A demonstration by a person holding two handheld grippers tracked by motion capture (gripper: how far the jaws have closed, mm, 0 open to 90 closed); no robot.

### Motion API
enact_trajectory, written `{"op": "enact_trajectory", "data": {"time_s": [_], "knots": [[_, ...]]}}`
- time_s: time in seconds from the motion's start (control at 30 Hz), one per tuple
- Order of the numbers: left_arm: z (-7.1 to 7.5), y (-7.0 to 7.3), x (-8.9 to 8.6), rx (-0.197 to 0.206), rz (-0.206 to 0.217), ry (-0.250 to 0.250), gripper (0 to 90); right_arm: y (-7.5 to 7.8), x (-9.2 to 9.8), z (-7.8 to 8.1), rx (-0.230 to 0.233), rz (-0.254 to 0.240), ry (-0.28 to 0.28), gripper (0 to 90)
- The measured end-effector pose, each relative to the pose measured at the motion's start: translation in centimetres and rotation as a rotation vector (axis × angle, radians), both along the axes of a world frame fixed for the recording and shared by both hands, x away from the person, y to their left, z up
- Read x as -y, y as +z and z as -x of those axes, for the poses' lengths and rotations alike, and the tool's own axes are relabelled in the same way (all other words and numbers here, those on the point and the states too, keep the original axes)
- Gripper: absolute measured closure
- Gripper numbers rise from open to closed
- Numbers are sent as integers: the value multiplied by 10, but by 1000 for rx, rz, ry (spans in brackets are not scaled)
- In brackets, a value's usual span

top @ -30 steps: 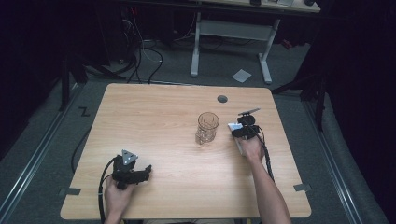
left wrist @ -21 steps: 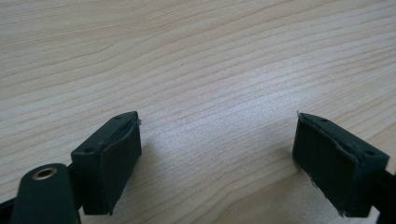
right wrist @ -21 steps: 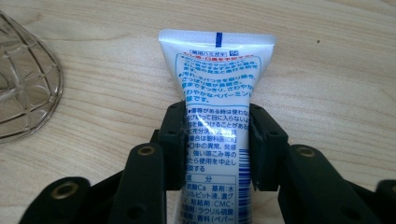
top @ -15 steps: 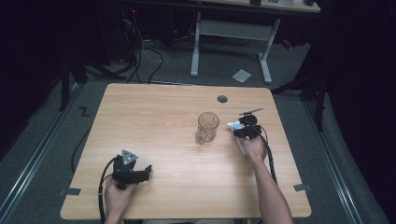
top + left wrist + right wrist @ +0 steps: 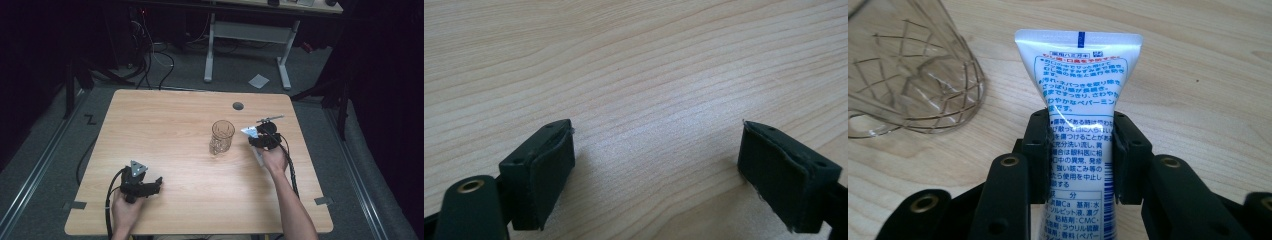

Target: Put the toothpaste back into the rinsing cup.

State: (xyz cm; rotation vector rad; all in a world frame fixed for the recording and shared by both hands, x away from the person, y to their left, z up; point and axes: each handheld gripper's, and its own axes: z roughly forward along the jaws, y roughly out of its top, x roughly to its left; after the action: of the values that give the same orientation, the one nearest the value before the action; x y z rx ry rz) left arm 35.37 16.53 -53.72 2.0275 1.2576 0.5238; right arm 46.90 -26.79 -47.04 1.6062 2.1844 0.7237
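High overhead view; two close jaw-level views over shared table (image 5: 165, 130).

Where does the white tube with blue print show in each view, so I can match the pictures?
High view: the tube sits right of centre, in the right gripper, just right of the clear glass.
Left gripper view: bare wooden table between open fingers.
Right gripper view: centre, clamped, crimped end up.
Shared landmark: the glass, upper left in the right gripper view.

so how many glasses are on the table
1. The clear patterned glass stands upright right of the table's middle, just left of the right gripper, which is shut on a white tube.
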Motion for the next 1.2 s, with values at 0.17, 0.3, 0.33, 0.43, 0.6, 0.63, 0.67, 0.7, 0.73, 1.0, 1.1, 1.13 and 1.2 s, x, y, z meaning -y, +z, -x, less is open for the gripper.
{"op": "enact_trajectory", "data": {"time_s": [0.17, 0.3, 0.33, 0.43, 0.6, 0.63, 0.67, 0.7, 0.73, 1.0, 1.1, 1.13, 1.2], "knots": [[0, 0, 0, 0, 0, 0, 154, 9, -5, 12, 44, -16, 36, 658], [0, 0, 0, 0, 0, 0, 153, 13, -5, 17, 73, -31, 50, 658], [0, 0, 0, 0, 0, 0, 153, 14, -5, 19, 79, -39, 56, 658], [0, 0, 0, 0, 0, 0, 153, 19, -7, 26, 104, -33, 73, 658], [0, 0, 0, 0, 0, 0, 153, 23, -6, 34, 131, -50, 79, 658], [0, 0, 0, 0, 0, 0, 153, 23, -7, 36, 138, -36, 85, 658], [0, 0, 0, 0, 0, 0, 153, 24, -9, 39, 144, -27, 89, 657], [0, 0, 0, 0, 0, 0, 153, 25, -9, 42, 146, -43, 96, 657], [0, 0, 0, 0, 0, 0, 153, 25, -9, 42, 146, -43, 96, 657], [0, 0, 0, 0, -2, -1, 153, 32, -12, 57, 196, -75, 132, 657], [0, 0, 0, 0, 0, 0, 153, 35, -15, 62, 212, -82, 149, 655], [0, 0, 0, 1, -1, -1, 153, 35, -16, 64, 215, -86, 154, 655], [0, 0, 0, 1, -2, -1, 153, 36, -18, 67, 225, -92, 166, 655]]}}
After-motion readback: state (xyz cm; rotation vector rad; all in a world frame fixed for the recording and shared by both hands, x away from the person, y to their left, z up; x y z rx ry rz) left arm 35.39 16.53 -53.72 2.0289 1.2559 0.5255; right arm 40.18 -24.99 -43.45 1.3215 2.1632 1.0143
